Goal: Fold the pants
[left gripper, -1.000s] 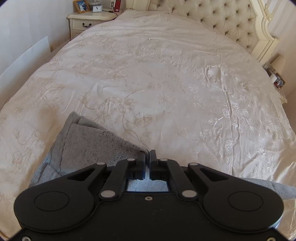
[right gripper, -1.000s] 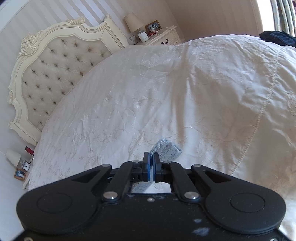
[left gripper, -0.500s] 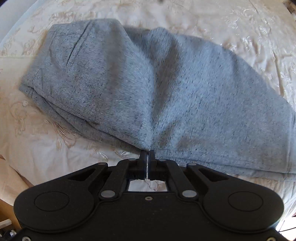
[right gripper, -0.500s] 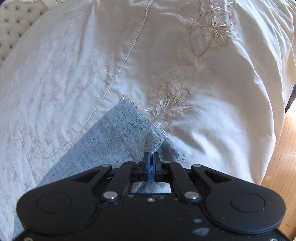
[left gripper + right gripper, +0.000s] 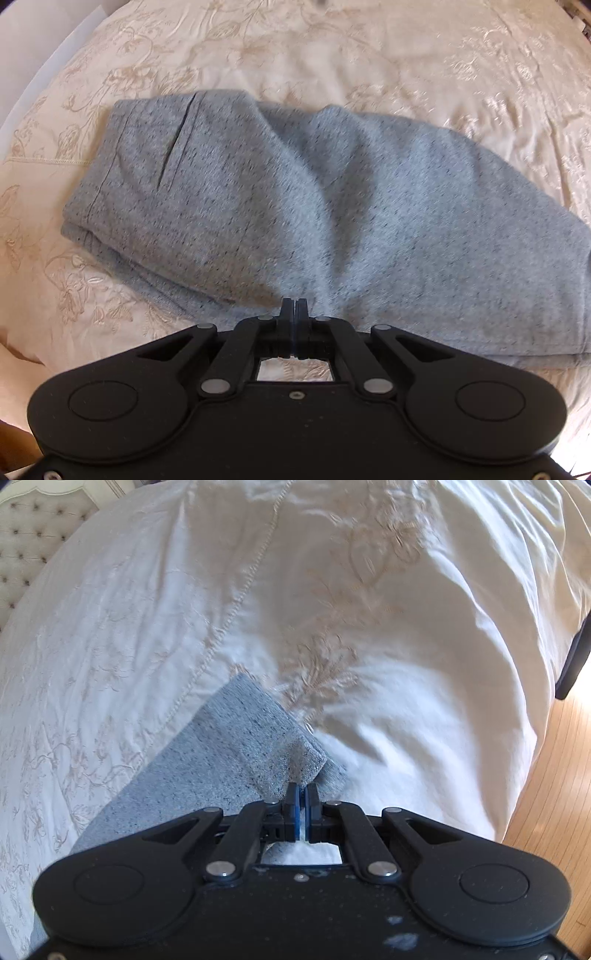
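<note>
Grey speckled pants [image 5: 295,192] lie folded across the cream embroidered bedcover [image 5: 369,55], with the waistband and a pocket slit at the left. My left gripper [image 5: 295,306] is shut at their near edge, and creases in the cloth run into its tips. In the right wrist view a pant leg [image 5: 207,768] stretches from the lower left to its ribbed cuff [image 5: 291,753], which is doubled over. My right gripper [image 5: 303,792] is shut on the cuff's near corner, its blue pad showing between the fingers.
The bedcover [image 5: 369,590] drops off at the right to a wooden floor [image 5: 554,782]. A dark object [image 5: 576,657] stands by that edge. A tufted headboard [image 5: 29,528] sits at the upper left. A white panel [image 5: 44,48] borders the bed's left side.
Both grippers have tipped down from looking across the bed to looking at the pants on it. Since half a second ago the left gripper sits higher, and the cuff has doubled over.
</note>
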Tool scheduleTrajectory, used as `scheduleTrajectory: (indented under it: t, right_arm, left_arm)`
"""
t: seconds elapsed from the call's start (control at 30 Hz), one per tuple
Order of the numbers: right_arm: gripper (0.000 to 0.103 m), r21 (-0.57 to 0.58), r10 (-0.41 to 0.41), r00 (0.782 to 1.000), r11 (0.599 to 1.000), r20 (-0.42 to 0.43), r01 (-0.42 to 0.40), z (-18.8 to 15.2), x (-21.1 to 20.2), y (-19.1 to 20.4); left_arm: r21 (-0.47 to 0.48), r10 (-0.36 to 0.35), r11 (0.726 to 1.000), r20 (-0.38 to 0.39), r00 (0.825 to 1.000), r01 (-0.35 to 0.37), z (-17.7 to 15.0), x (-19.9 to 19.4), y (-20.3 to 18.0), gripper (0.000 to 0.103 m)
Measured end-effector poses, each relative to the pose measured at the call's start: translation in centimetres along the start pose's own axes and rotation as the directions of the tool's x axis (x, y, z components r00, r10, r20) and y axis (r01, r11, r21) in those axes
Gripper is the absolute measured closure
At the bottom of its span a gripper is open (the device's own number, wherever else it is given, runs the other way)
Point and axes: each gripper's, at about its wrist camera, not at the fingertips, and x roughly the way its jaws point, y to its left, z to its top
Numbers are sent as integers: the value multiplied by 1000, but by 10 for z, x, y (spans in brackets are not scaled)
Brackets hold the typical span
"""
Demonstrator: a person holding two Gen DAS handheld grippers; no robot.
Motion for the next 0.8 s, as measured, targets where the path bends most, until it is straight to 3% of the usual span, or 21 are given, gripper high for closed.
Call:
scheduleTrajectory:
  t: [0.13,0.23,0.47,0.57,0.63,0.8]
  right_arm:
    - [99,-40,-17,1000,999,-6,16,-4,7,0]
    - [99,-49,-13,1000,999,-12,13,-4,13,-2]
    - [99,-97,4,999,995,-35,-7,1,14,1]
    - [99,-102,14,999,995,-45,-19,3,14,1]
    - [99,-104,20,999,994,-51,-25,4,15,0]
    - [99,-115,35,998,993,-58,-41,6,14,-1]
  left_arm:
    - [-8,-22,1000,-18,1000,22,-14,2,5,102]
    - [-29,-42,999,-24,999,41,-20,-1,2,92]
    - [-212,-148,967,-17,989,141,-30,-9,5,92]
    - [-245,-167,957,-26,986,156,-34,-7,-5,91]
    - [-263,-192,949,-38,981,176,-38,-3,-17,85]
    - [-242,-266,938,-54,962,246,-46,1,-60,84]
